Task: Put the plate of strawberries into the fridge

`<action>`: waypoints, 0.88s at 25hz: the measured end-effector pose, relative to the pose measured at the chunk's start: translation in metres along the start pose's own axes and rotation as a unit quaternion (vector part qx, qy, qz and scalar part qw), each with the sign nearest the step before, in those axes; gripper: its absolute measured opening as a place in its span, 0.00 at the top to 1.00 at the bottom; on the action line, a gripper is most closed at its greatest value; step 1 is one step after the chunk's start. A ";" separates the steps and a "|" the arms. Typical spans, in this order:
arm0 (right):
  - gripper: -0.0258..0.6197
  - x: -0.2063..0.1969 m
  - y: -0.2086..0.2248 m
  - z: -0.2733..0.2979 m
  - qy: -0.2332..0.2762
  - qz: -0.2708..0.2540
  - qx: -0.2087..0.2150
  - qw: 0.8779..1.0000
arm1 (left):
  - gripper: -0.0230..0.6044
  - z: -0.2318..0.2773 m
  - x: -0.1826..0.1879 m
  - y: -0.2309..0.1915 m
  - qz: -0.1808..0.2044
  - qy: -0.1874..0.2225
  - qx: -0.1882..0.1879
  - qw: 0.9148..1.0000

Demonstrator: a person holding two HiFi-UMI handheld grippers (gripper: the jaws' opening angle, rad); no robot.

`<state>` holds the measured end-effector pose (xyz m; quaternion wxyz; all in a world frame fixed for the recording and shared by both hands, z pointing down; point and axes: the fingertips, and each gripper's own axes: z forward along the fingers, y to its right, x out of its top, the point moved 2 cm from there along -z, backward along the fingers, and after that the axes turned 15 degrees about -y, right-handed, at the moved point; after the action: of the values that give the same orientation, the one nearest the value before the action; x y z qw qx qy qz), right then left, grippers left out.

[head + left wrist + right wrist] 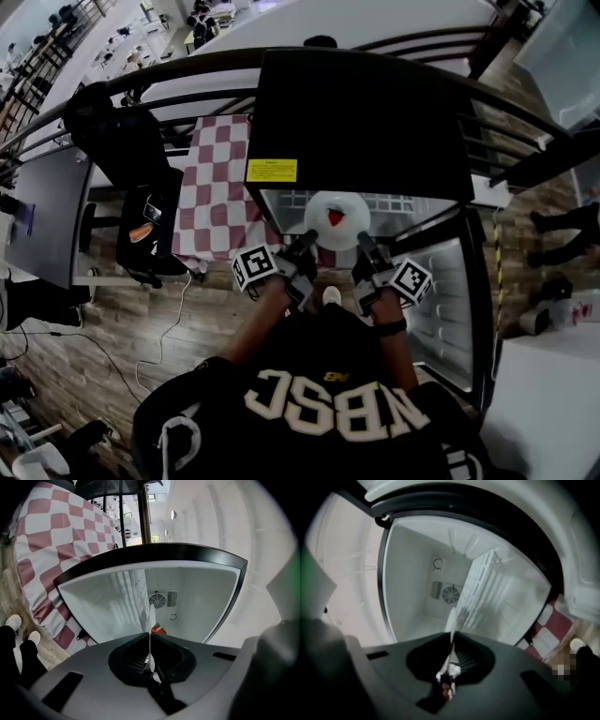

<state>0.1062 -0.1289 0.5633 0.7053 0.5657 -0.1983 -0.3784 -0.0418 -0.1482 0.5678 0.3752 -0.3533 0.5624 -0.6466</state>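
A white plate (337, 208) with a red strawberry (336, 218) on it hangs at the mouth of the open black fridge (361, 122). My left gripper (307, 246) is shut on the plate's left rim, and my right gripper (362, 246) is shut on its right rim. In the left gripper view the plate (150, 620) shows as a thin white edge pinched in the gripper (150, 637), with the strawberry (158, 630) just beyond. In the right gripper view the plate's edge (451, 620) runs into the shut gripper (452, 634). The white fridge interior (187, 597) lies ahead.
The fridge door (448, 300) stands open to the right. A wire shelf (483, 590) and a fan grille (158, 601) show inside. To the left are a red-and-white checked tablecloth (217, 187) and a black chair (141, 220). A dark railing (169, 80) curves behind the fridge.
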 end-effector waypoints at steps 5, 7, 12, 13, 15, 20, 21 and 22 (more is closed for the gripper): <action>0.91 0.012 0.006 0.010 -0.012 0.013 0.006 1.000 | 0.93 0.010 0.008 -0.001 -0.009 0.010 0.007 1.000; 0.91 0.016 0.008 0.011 -0.017 0.016 0.005 1.000 | 0.93 0.013 0.009 -0.004 -0.014 0.015 0.008 1.000; 0.91 0.024 0.007 0.020 -0.022 0.018 0.010 1.000 | 0.93 0.017 0.019 -0.010 -0.016 0.022 0.013 1.000; 0.91 0.025 0.007 0.023 -0.022 0.018 0.009 1.000 | 0.93 0.018 0.021 -0.010 -0.017 0.023 0.013 1.000; 0.91 0.028 0.008 0.026 -0.023 0.020 0.009 0.999 | 0.93 0.019 0.024 -0.012 -0.018 0.025 0.013 0.999; 0.91 0.037 0.011 0.033 -0.023 0.016 0.015 0.999 | 0.93 0.024 0.031 -0.012 -0.017 0.027 0.012 0.999; 0.91 0.039 0.012 0.034 -0.021 0.012 0.021 0.999 | 0.93 0.025 0.033 -0.012 -0.017 0.027 0.012 0.999; 0.91 0.041 0.012 0.036 -0.019 0.011 0.024 0.999 | 0.93 0.026 0.033 -0.011 -0.018 0.028 0.011 0.999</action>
<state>0.1105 -0.1820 0.5783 0.6919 0.5728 -0.2266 -0.3766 -0.0357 -0.1887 0.5830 0.3518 -0.3410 0.5589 -0.6690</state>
